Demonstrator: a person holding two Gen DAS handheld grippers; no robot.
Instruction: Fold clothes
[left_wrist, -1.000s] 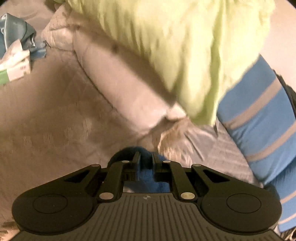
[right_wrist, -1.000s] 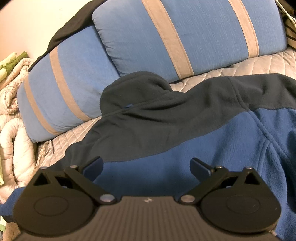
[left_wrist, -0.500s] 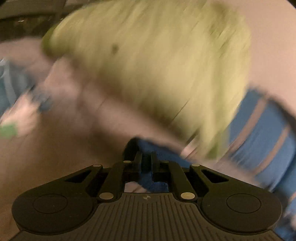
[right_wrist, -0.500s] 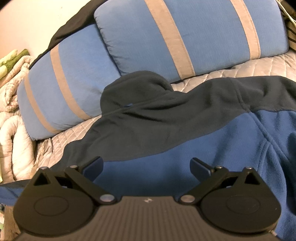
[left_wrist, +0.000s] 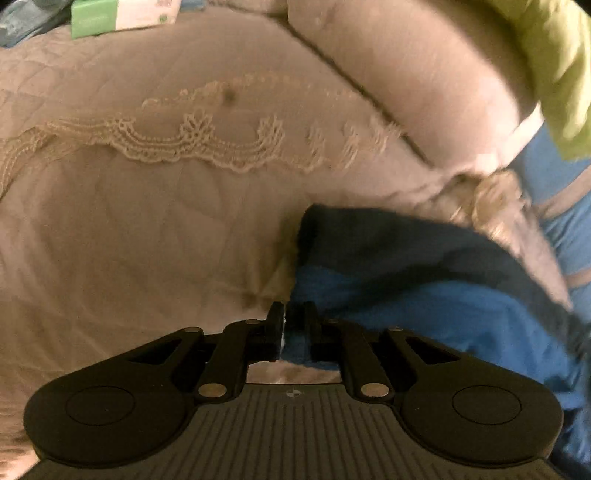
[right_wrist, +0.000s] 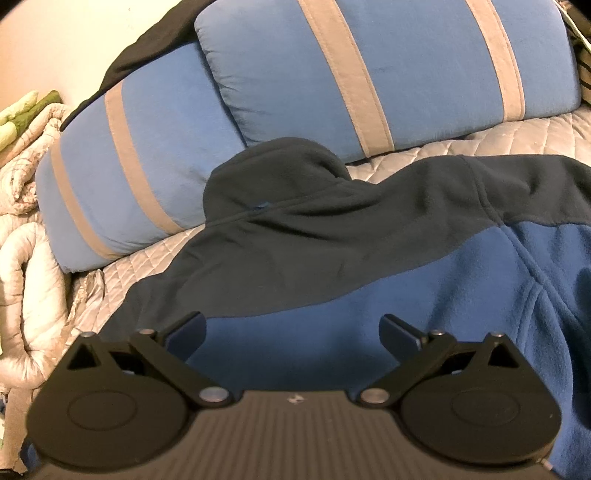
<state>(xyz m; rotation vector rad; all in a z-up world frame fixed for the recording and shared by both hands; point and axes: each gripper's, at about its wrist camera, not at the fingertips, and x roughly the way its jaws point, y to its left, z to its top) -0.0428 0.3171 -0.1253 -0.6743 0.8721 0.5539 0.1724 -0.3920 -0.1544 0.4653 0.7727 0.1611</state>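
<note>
One blue and navy fleece jacket (right_wrist: 332, 258) spread lengthwise on the bed (right_wrist: 517, 140), collar toward two striped pillows (right_wrist: 369, 74), left hand-held gripper (left_wrist: 294, 325) opening around its cuff, right hand-held gripper (right_wrist: 291, 328) released above it.

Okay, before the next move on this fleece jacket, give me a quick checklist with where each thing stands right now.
1. Left gripper letting go: jaws are opening, with the edge of the blue and dark navy fleece jacket between them. Ok.
2. Pads clear of the fleece: cannot tell, gap is narrow.
3. Right gripper ready: jaws wide open above the jacket's blue panel, holding nothing. Ok.
4. Jacket flat: collar humped against the blue pillows with tan stripes, body wrinkled. Not ok.
5. Room on the beige quilted bedspread: bare beside the jacket's edge. Ok.
6. Whole jacket in view: cannot tell, lower part is cut off.
</note>
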